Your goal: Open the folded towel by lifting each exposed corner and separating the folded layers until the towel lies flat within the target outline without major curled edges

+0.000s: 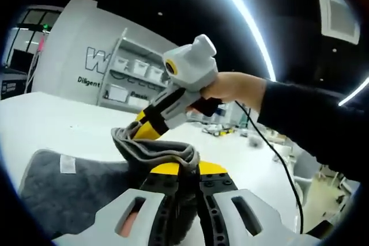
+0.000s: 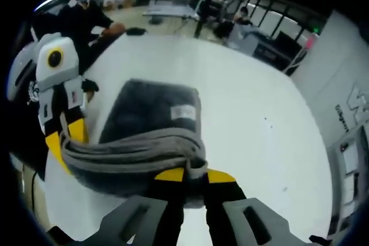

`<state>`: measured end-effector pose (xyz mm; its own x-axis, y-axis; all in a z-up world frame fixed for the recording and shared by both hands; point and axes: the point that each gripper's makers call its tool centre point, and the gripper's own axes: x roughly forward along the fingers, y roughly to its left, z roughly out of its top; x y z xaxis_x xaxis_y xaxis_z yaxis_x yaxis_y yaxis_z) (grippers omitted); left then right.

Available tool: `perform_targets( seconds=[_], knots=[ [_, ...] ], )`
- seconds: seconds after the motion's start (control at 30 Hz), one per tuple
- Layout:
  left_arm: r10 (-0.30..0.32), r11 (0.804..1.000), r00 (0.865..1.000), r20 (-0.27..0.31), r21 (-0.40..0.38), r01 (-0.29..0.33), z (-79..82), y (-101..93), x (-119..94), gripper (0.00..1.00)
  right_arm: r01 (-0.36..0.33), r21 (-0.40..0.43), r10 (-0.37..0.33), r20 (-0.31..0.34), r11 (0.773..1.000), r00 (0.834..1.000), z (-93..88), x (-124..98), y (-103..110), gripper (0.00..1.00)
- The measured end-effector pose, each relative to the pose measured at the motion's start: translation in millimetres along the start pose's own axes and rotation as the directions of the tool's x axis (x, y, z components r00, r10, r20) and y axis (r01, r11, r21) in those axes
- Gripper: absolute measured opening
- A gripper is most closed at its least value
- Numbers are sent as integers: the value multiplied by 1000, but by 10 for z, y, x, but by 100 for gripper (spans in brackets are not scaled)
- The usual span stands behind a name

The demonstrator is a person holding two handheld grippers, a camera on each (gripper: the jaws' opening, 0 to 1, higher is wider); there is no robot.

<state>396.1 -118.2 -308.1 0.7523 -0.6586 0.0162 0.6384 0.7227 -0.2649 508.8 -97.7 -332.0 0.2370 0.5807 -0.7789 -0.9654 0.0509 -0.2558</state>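
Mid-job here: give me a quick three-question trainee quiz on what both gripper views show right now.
1. True or false: both grippers are shut on the grey towel.
2. Multiple choice: the white label on the towel sits on A) the lifted edge, B) the part lying on the white table, C) the table itself.
3. Fill in: the left gripper and the right gripper hold the same folded ____ of the towel.

Key: 1 true; 2 B; 3 edge.

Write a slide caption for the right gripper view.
Both tools, right and left, pinch the lifted edge of the grey towel above the white table.
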Motion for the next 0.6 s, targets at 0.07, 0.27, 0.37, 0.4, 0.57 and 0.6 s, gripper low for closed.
perform_targets(
  seconds=[0.07, 0.27, 0.37, 0.4, 0.57, 0.6],
  knots=[
    [2, 1000, 1000, -2, 8, -2, -18, -5, 14, 7, 2, 0, -2, 5, 1000, 1000, -18, 12, 14, 6],
    [-3, 1000, 1000, -14, 22, 3, -84, -32, 46, 7, 20, 1, -20, 19, 1000, 1000, -55, 1, 54, 6],
    [-8, 1000, 1000, -19, 30, 9, -109, -55, 59, 7, 32, 6, -32, 29, 999, 999, -106, -20, 66, 7],
    [-10, 999, 1000, -23, 32, 11, -120, -63, 66, 7, 34, 7, -34, 29, 999, 999, -127, -30, 54, 7],
    [-26, 999, 999, -43, 39, 28, -194, -129, 98, 7, 44, 27, -45, 42, 999, 998, -207, -59, 87, 7],
    [-29, 999, 998, -46, 41, 31, -208, -143, 106, 8, 44, 29, -46, 41, 999, 998, -227, -60, 93, 7]
  ],
)
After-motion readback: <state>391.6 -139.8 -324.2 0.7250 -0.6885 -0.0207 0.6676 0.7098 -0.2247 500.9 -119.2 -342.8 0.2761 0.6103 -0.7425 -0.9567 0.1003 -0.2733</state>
